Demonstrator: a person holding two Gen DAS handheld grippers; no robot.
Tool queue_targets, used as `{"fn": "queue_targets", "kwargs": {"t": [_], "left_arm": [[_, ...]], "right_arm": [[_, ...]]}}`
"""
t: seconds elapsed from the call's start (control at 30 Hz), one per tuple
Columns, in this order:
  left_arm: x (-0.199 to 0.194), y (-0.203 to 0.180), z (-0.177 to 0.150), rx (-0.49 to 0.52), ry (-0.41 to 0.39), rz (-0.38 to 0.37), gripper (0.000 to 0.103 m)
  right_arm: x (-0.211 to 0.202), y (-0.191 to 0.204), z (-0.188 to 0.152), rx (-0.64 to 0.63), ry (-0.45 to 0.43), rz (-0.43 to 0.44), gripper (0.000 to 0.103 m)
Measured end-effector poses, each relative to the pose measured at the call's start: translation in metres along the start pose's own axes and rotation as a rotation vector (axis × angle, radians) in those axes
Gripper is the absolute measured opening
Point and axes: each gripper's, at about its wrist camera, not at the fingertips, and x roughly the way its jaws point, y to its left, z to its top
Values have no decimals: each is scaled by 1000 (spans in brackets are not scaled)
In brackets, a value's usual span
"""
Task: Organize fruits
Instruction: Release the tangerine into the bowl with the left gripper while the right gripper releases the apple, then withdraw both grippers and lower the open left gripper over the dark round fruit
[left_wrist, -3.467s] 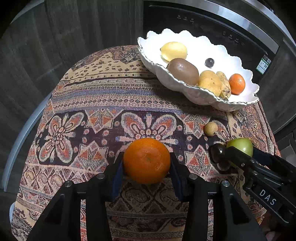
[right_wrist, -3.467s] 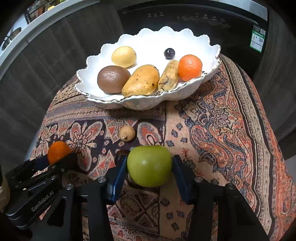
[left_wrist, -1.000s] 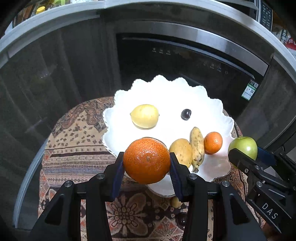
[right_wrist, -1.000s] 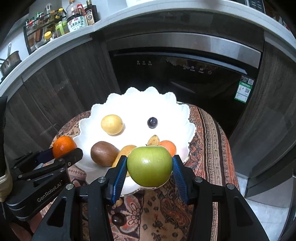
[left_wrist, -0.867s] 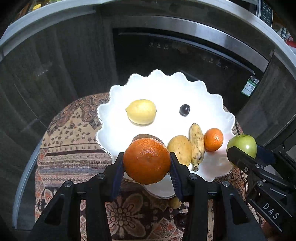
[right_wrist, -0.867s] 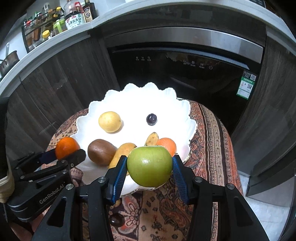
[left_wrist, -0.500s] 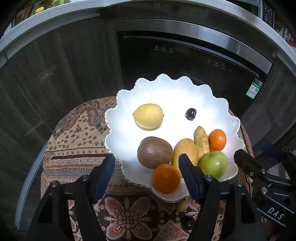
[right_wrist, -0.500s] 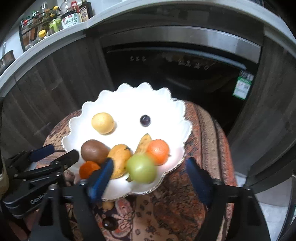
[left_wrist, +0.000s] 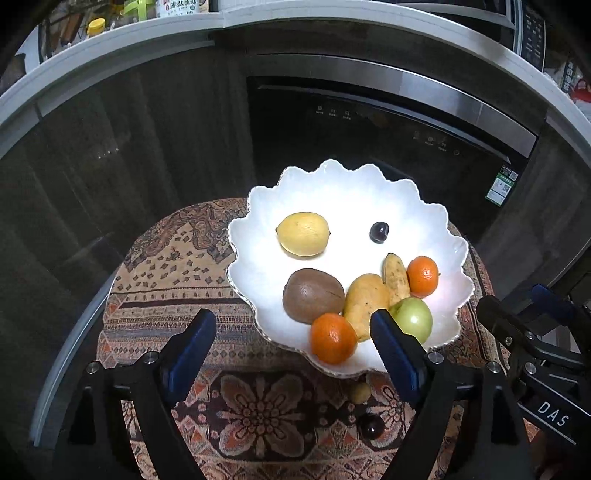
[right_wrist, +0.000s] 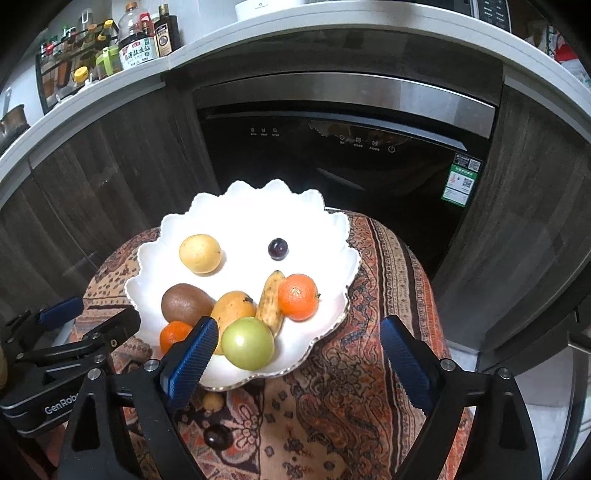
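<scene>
A white scalloped bowl (left_wrist: 332, 192) (right_wrist: 236, 206) sits on the patterned table. In it lie a lemon (left_wrist: 303, 233), a kiwi (left_wrist: 312, 295), a mango (left_wrist: 364, 302), a small banana (left_wrist: 396, 275), a dark grape (left_wrist: 379, 232), a far orange (left_wrist: 423, 276), a near orange (left_wrist: 332, 338) (right_wrist: 173, 334) and a green apple (left_wrist: 415, 319) (right_wrist: 247, 343). My left gripper (left_wrist: 291, 347) is open and empty, above the bowl's near rim. My right gripper (right_wrist: 295, 354) is open and empty, above the bowl's right front.
A small tan fruit (left_wrist: 360, 392) (right_wrist: 213, 400) and a dark round fruit (left_wrist: 370, 426) (right_wrist: 218, 436) lie on the tablecloth (left_wrist: 177, 266) in front of the bowl. A black oven (right_wrist: 340, 158) and dark cabinets stand behind the table. Bottles (right_wrist: 136, 40) stand on the counter.
Both grippers opened and let go: the orange and the green apple now lie in the bowl's near side. Both grippers have since drawn back and up a little.
</scene>
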Motion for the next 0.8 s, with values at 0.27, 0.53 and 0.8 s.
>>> {"fn": "queue_targets", "kwargs": {"t": [0.27, 0.53, 0.8], "left_arm": [[-24, -10, -12, 8, -17, -4, 86], [-38, -23, -27, 14, -25, -5, 86], [-37, -36, -47, 28, -8, -7, 86]], "right_arm": [[-25, -8, -9, 8, -24, -10, 90], [-44, -20, -21, 20, -33, -17, 90], [-53, -34, -40, 34, -33, -44, 90]]}}
